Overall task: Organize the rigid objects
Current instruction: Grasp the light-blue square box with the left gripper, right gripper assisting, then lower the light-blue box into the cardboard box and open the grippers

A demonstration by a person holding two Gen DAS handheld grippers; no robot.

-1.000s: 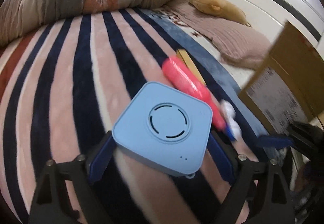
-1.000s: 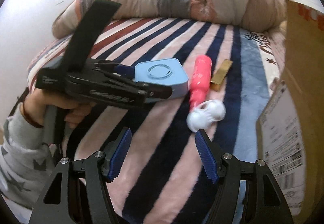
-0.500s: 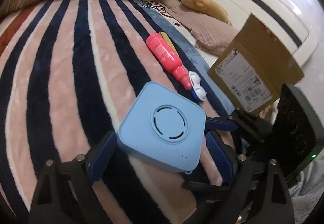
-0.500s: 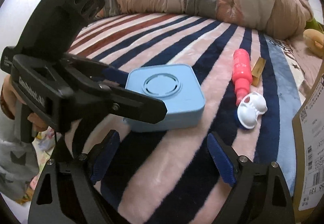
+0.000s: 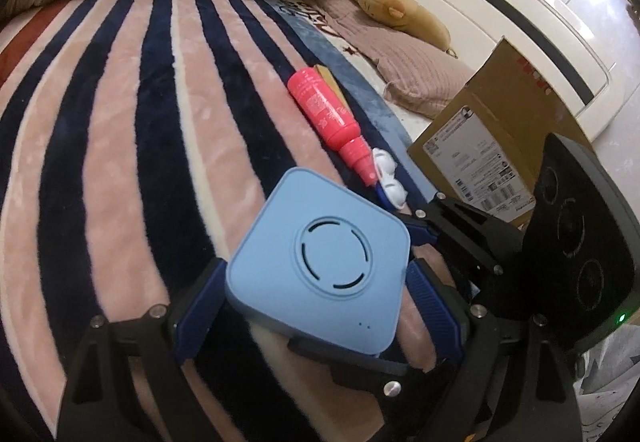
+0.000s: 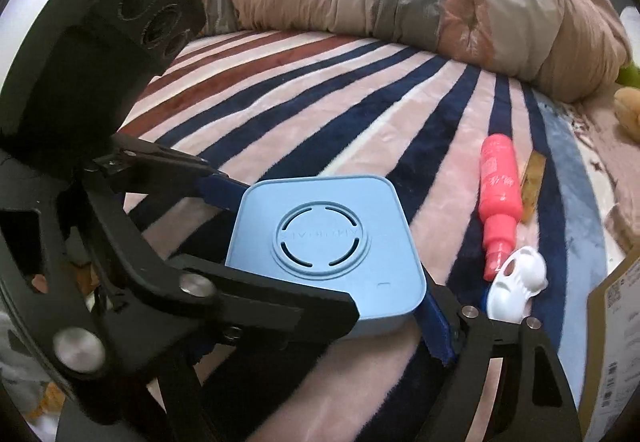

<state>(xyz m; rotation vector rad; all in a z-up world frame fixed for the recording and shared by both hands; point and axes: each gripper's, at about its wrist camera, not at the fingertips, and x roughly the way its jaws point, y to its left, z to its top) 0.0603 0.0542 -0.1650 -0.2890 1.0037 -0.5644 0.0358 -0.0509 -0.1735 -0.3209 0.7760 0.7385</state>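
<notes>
So the whole scene sits on the bed [image 5: 120, 146], covered in that pink and navy striped blanket [image 6: 360, 102], with a rolled-up duvet [image 6: 400, 6] along the top of the frame in the right wrist view. A cardboard box [image 5: 500, 130] with a shipping label stands at the right of the left wrist view, and I'd bet that's where things are meant to go. The step in hand looks like a two-gripper pickup or handover of the blue square box [image 5: 324, 254], which sits low centre in both views. The left gripper [image 5: 316, 302] is clamped on it, one pad on each side. The right gripper [image 6: 312, 326] is coming in around the same box from the other side, jaws closing; one blue pad sits right at the box's lower right corner, the other is hidden behind the left tool, so can't say it's actually gripping yet. Next move, I reckon: get the right one seated squarely before the left lets go, then carry it toward the cardboard. Waiting their turn at the right: the pink bottle [image 6: 500, 198], a white plastic piece [image 6: 518, 282] touching its cap, and a gold bar [image 6: 532, 178] just behind the bottle.
</notes>
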